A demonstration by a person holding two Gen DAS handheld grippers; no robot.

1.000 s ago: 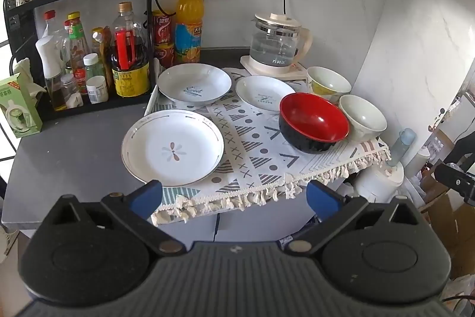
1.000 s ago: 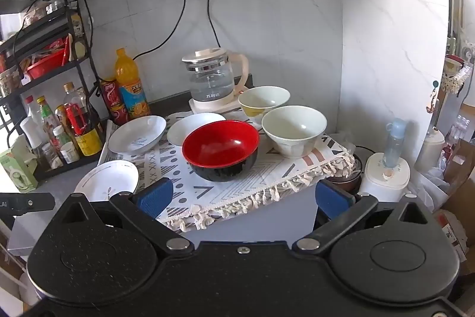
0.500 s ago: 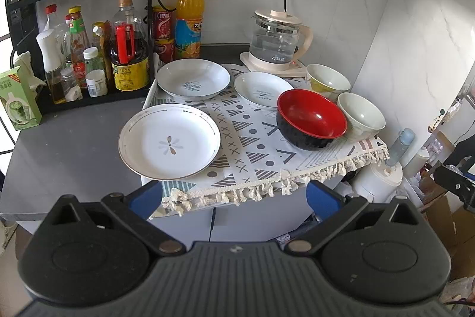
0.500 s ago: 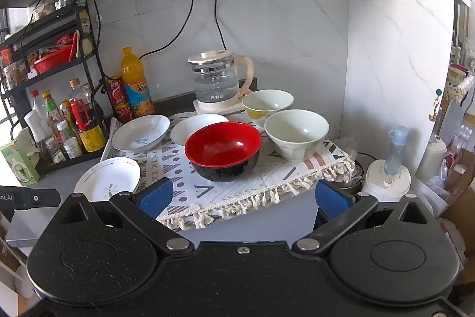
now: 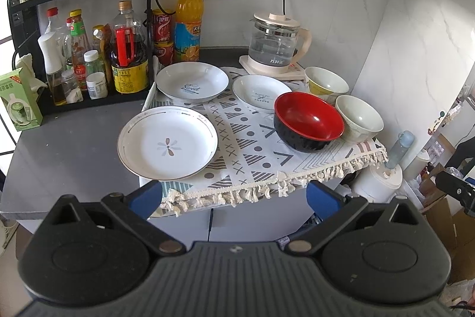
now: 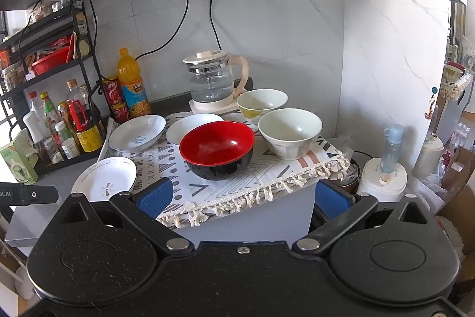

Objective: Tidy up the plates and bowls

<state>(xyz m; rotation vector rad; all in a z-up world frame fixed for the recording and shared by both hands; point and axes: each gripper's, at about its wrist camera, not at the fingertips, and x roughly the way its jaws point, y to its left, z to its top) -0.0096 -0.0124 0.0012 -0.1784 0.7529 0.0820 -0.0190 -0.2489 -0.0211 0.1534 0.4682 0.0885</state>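
Observation:
On a patterned cloth (image 5: pixel 255 150) lie three white plates: a large flower plate (image 5: pixel 167 142) at the front left, a lettered plate (image 5: pixel 192 81) behind it, and a smaller plate (image 5: pixel 261 92) to its right. A red-and-black bowl (image 5: pixel 308 121) (image 6: pixel 217 149) stands right of centre, with a white bowl (image 5: pixel 359 118) (image 6: pixel 289 132) beside it and a yellow-banded bowl (image 5: pixel 326 80) (image 6: pixel 261 102) behind. My left gripper (image 5: pixel 234 195) hangs open before the cloth's fringe, empty. My right gripper (image 6: pixel 242 196) is open too, short of the red bowl.
A black rack (image 5: pixel 80 20) of bottles and jars fills the left. An orange drink bottle (image 5: pixel 188 23) and cans stand at the wall, a glass kettle (image 5: pixel 274 45) behind the plates. A white appliance (image 6: pixel 384 177) sits lower right, past the counter edge.
Both grippers have drawn back and risen a little, so the counter sits slightly farther and lower in view. The dishes have not moved. Both stay open.

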